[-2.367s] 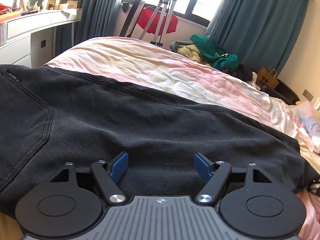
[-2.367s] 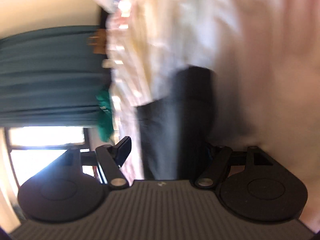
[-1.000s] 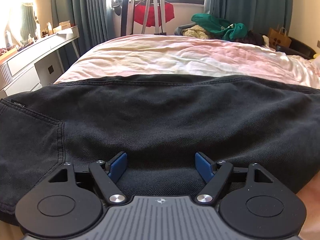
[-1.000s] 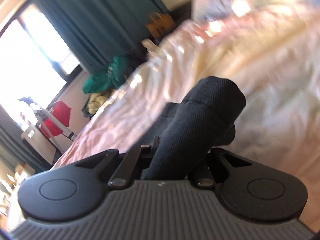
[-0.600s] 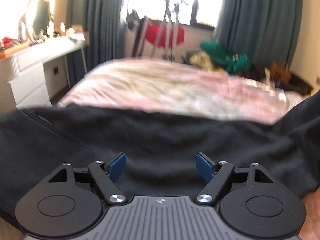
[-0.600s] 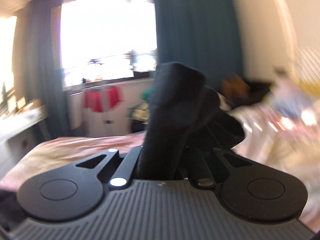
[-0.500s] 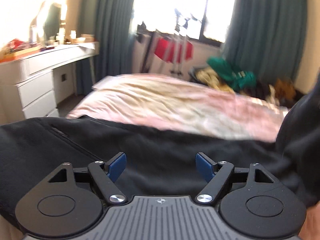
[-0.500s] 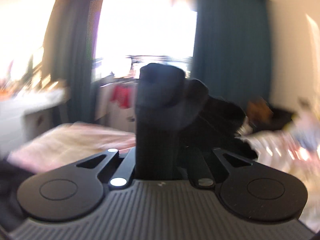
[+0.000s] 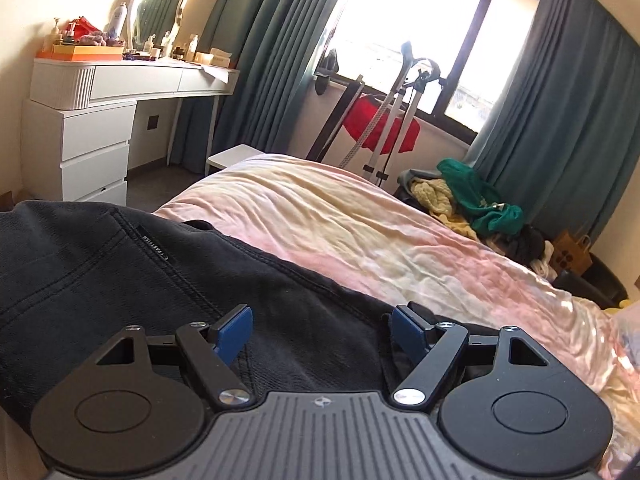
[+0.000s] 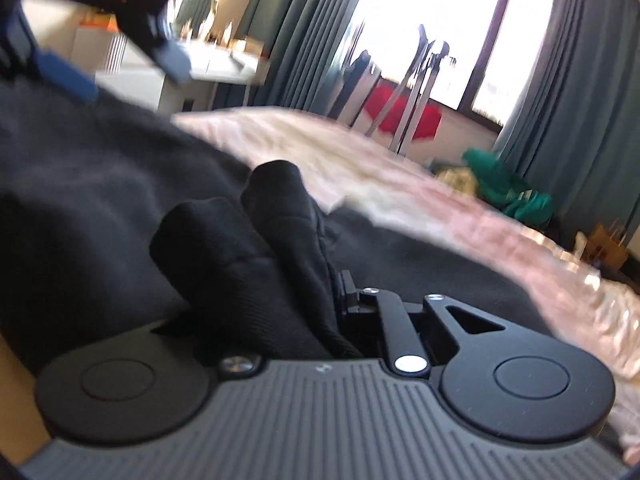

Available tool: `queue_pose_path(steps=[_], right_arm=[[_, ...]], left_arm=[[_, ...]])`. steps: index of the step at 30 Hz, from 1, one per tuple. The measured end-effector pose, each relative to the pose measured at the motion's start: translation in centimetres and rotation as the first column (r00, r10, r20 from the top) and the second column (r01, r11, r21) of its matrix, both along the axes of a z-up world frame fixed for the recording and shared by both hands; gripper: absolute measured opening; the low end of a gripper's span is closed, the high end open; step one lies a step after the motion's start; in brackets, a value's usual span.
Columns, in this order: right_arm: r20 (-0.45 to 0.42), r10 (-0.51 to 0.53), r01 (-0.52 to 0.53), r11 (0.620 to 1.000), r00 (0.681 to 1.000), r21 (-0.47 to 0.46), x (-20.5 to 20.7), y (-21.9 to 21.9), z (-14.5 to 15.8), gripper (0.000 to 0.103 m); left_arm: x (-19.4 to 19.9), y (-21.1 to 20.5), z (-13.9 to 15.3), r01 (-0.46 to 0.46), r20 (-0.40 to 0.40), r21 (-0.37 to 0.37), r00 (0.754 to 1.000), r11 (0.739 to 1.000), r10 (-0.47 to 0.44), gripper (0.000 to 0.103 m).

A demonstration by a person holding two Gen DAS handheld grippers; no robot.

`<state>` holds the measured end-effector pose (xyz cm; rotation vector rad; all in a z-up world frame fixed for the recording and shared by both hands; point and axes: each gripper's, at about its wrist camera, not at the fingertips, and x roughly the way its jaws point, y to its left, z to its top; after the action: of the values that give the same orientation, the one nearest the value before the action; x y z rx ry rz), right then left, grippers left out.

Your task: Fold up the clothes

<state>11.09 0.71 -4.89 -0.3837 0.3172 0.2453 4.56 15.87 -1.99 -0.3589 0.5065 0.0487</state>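
- Left wrist view: left gripper [image 9: 322, 330] hangs just over the black trousers [image 9: 120, 280], blue finger pads [image 9: 236, 328] spread wide, nothing between them.
- Trousers lie across the near edge of the bed [image 9: 360, 232], on the pink-and-cream bedsheet; a seam line and a small woven label [image 9: 154, 246] show sharp here (not readable in the other view).
- Only this view shows the room clearly: white dressing table [image 9: 100, 92] with drawers, mirror [image 9: 160, 4] and bottles on top, left of the bed.
- Teal curtains [image 9: 560, 100] either side of a bright window; a stand with a red cloth [image 9: 380, 124] under the window.
- Heap of green and yellow clothes [image 9: 472, 200] at the far side of the bed, brown paper bag [image 9: 572, 256] beside it.
- Right wrist view (blurred by motion): right gripper [image 10: 312, 292] clamped on a bunched roll of the black trousers [image 10: 256, 248], cloth sticking up out of the jaws and covering the left finger.
- The rest of the trousers spreads dark to the left and behind the bunch, over the bed [image 10: 400, 184].
- Only this view shows the other tool: the left gripper [image 10: 112, 56] at top left, above the cloth, blue pads apart (smeared, no detail).
- Same stand and red cloth [image 10: 400, 116], curtains [image 10: 580, 80] and green clothes [image 10: 512, 192] in the background, soft focus.
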Motion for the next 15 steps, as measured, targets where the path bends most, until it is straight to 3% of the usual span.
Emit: queue_pose_path(steps=[3,9,15], right_arm=[[-0.018,0.089,-0.087,0.994,0.996,0.063,-0.4,1.1,0.4,0.013],[-0.087,0.129,-0.127,0.991,0.988,0.028,-0.3,2.2,-2.2,0.017],[-0.241,0.196,-0.191,0.981,0.951,0.045,-0.4,2.1,0.1,0.042]], left_arm=[[0.0,-0.3,-0.1,0.006,0.006,0.013,1.0,1.0,-0.006,0.079],[0.5,-0.9,-0.8,0.022,-0.02,0.038,1.0,0.999,-0.021,0.079],[0.4,-1.6,-1.2,0.057,-0.007,0.059,0.998,0.997,-0.057,0.079]])
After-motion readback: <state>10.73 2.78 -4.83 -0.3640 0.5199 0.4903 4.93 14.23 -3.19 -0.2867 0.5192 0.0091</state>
